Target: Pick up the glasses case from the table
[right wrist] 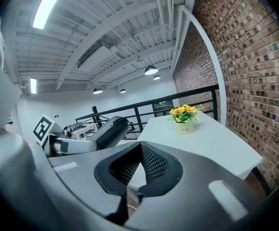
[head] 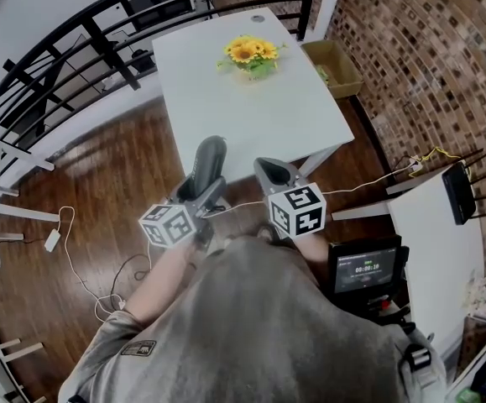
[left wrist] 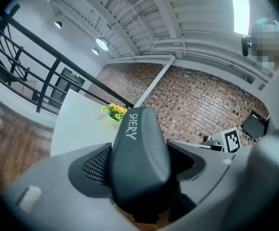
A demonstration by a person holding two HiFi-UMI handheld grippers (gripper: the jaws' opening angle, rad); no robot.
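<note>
A dark grey glasses case point(head: 210, 159) printed "SHERY" sits between the jaws of my left gripper point(head: 204, 190), which is shut on it and holds it in the air off the near edge of the white table point(head: 268, 124). In the left gripper view the case point(left wrist: 140, 158) fills the middle, gripped from both sides. Just to its right, my right gripper point(head: 271, 175) is shut with nothing in it; its pads meet at the tip point(right wrist: 140, 147). The right gripper view shows the case point(right wrist: 108, 131) off to the left.
A pot of yellow flowers point(head: 251, 57) stands at the table's far end. A cardboard box point(head: 333, 67) lies by the brick wall. A black railing point(head: 75, 40) runs along the left. A console with a screen point(head: 364, 269) and a white desk point(head: 440, 233) are at the right.
</note>
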